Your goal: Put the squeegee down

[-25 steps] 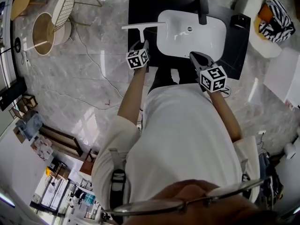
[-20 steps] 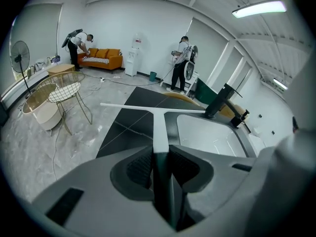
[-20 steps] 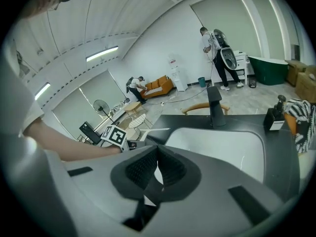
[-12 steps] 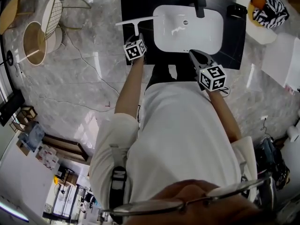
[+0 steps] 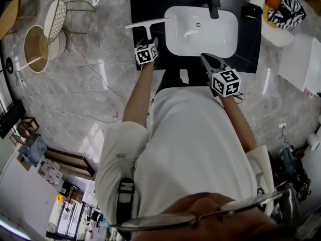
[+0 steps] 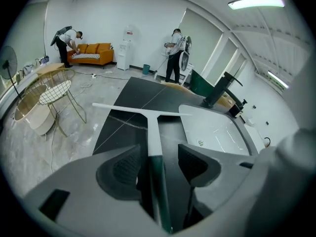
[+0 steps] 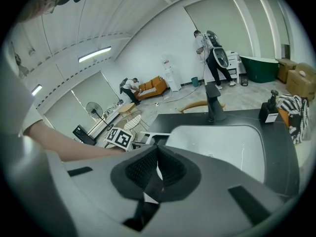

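Note:
A white squeegee [image 5: 145, 24] with a dark green handle lies on the black counter [image 5: 251, 44], left of the white sink [image 5: 200, 31], blade pointing away from me. My left gripper [image 5: 151, 40] straddles its handle. In the left gripper view the handle [image 6: 154, 147] runs between the pads [image 6: 126, 168], with a gap on each side. Those jaws have just been opening and now stand open around the handle. My right gripper [image 5: 205, 59] hovers at the sink's near rim, shut with nothing in it; its pads [image 7: 143, 169] meet.
A black faucet [image 5: 215, 1] and a soap dispenser [image 5: 251, 11] stand behind the sink. Wire chairs [image 5: 55, 19] and a cable lie on the marble floor to the left. A striped bag [image 5: 283, 6] rests at the top right. People stand far back [image 6: 174, 53].
The left gripper has sunk a little with the squeegee toward the counter beside the sink. The right gripper has stayed at the sink's near edge.

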Demonstrator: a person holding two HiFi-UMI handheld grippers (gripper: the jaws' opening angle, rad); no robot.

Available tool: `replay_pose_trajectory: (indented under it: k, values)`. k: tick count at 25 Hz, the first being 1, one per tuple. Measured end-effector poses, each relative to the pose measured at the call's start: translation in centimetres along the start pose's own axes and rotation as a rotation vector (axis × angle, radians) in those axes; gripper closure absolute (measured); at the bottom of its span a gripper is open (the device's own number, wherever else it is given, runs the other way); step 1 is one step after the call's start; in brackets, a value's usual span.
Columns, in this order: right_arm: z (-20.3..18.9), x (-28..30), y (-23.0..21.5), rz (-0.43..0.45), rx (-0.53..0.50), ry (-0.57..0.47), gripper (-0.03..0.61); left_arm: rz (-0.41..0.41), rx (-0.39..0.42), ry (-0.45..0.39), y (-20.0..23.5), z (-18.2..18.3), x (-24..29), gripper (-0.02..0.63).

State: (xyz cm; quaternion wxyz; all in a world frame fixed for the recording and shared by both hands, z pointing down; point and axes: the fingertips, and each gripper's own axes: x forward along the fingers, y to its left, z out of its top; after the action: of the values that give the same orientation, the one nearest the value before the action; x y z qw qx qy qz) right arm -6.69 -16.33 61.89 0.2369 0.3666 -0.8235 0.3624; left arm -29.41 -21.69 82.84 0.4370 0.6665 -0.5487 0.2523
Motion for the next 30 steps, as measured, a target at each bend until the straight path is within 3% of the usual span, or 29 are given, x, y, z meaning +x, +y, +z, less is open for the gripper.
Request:
replay_pose_trajectory:
  k: [7,13,20,30]
  values:
    - [1.1,-0.2,1.4,0.003,-0.041,-0.024,0.572,-0.020,0.038,-0.049,0.0,1.0,-3.0,0.388]
    - [0.9,-0.5,2.3,-0.019,-0.062,-0.029,0.572,-0.081,0.086,-0.128,-1.3,1.9,-6.0,0.390]
    - [0.5,-1.5,2.7,-0.069,-0.042,-0.071,0.572,-0.173,0.094,-0.162,-3.4,1.6,-9.1,0.394]
    - [-1.3,-3.7,2.3,-0.119,0.005,-0.117,0.572,-0.220,0.101,-0.217,-5.2,1.7,-12.5,0.483]
